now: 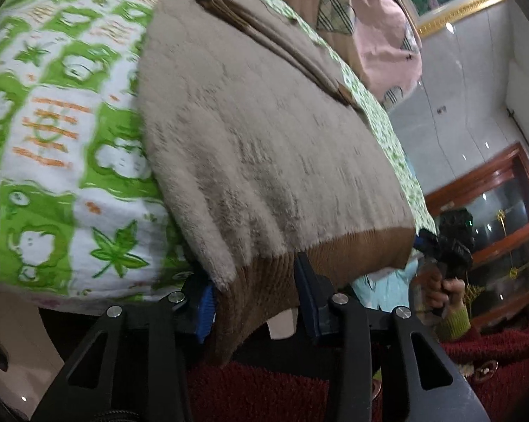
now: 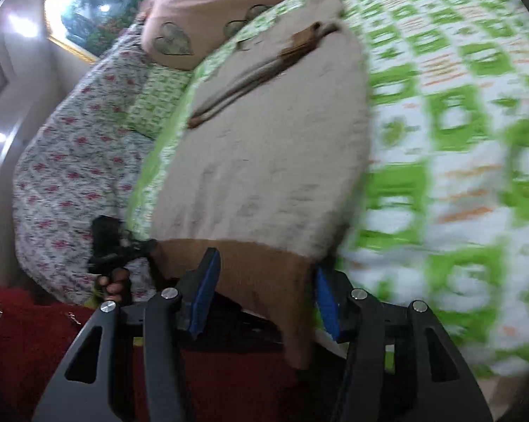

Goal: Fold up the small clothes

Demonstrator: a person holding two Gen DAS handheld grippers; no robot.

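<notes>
A small beige fuzzy sweater point(image 1: 264, 133) with a brown ribbed hem point(image 1: 264, 281) lies on a bed with a green and white patterned sheet point(image 1: 36, 123). My left gripper point(image 1: 255, 302) stands at the near left corner of the hem, its blue-padded jaws apart with the hem between them. In the right wrist view the same sweater point(image 2: 275, 133) shows, and my right gripper point(image 2: 264, 295) stands at the near right corner of the brown hem point(image 2: 257, 274), jaws apart around it. Each gripper also appears in the other's view, the right one point(image 1: 444, 249) and the left one point(image 2: 113, 246).
A pink pillow point(image 1: 380, 35) with plaid hearts lies at the head of the bed. A floral quilt point(image 2: 71, 183) lies beside the sheet. A wooden cabinet point(image 1: 510, 211) stands by the wall. The person's red top point(image 2: 36, 334) is close below.
</notes>
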